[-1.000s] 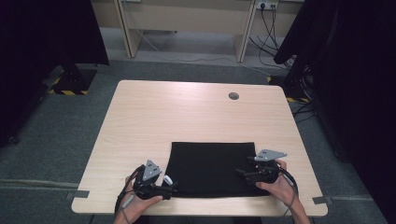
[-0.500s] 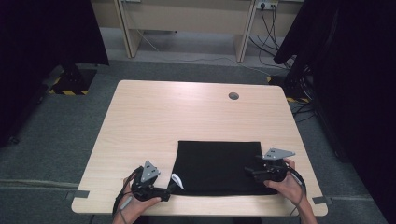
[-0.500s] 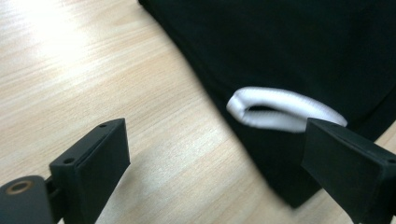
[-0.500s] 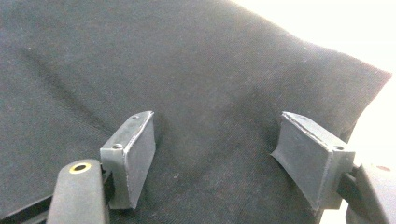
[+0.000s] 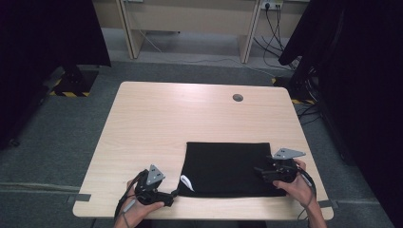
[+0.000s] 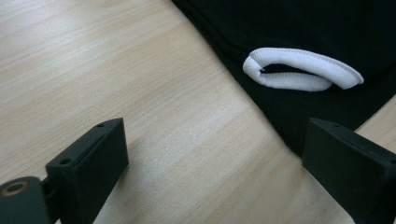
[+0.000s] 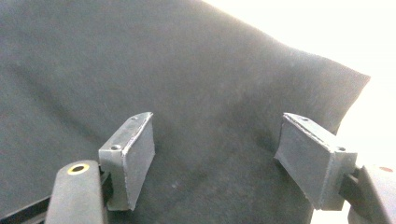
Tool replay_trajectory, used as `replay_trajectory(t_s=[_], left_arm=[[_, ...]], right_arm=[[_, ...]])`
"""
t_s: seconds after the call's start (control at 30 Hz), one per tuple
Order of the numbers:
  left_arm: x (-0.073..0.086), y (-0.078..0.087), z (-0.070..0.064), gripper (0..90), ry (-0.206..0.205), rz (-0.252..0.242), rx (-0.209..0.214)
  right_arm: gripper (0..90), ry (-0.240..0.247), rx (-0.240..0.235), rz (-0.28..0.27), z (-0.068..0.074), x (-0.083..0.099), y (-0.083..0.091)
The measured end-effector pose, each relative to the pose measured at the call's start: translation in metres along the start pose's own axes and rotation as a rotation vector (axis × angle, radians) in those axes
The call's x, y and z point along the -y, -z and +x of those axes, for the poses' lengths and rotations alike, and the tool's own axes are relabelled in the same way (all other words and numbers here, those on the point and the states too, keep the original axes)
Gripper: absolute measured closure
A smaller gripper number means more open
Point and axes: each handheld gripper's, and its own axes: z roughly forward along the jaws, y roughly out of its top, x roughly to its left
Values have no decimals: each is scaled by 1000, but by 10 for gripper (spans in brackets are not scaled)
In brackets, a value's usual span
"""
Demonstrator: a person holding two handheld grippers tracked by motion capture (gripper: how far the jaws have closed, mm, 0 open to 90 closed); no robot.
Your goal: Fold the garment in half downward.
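Note:
A black cloth (image 5: 233,168) lies flat on the near right part of the wooden table (image 5: 190,118). A white fabric loop (image 5: 186,182) sits at its near left corner. My left gripper (image 5: 172,194) rests by that corner, open. In the left gripper view its jaws (image 6: 217,144) straddle bare wood, with the cloth's edge (image 6: 289,116) against the right jaw and the white loop (image 6: 299,70) just beyond. My right gripper (image 5: 260,170) is over the cloth's right side, open. In the right gripper view it (image 7: 215,140) hovers above the cloth (image 7: 140,60) with nothing between the pads.
A round cable hole (image 5: 237,98) is in the table's far right part. Dark screens (image 5: 43,33) stand at both sides, and cables (image 5: 275,19) hang behind the table. The front edge (image 5: 204,219) is close under both hands.
The cloth now lies farther right on the table. My right gripper has moved right with it. My left gripper has slid a little toward the front edge.

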Motion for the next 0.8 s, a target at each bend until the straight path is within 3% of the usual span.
replay_trajectory(t_s=[0.1,0.2,0.3,0.37,0.57,0.7,0.8], left_arm=[[0,0,-1,58,-11,5,-5],[0,0,-1,57,-14,5,-3],[0,0,-1,56,-14,5,-2],[0,0,-1,55,-12,6,0],[0,0,-1,54,-13,5,3],[0,-1,-1,54,-19,7,-4],[0,-1,-2,54,-22,10,-11]], right_arm=[[285,-15,11,-5,8,-4,6],[291,-26,36,48,17,-1,11],[290,-20,45,77,17,7,10],[290,-35,14,46,12,11,9],[289,-25,7,35,-2,12,9],[288,-18,5,29,-3,13,10],[274,-42,3,6,-1,12,11]])
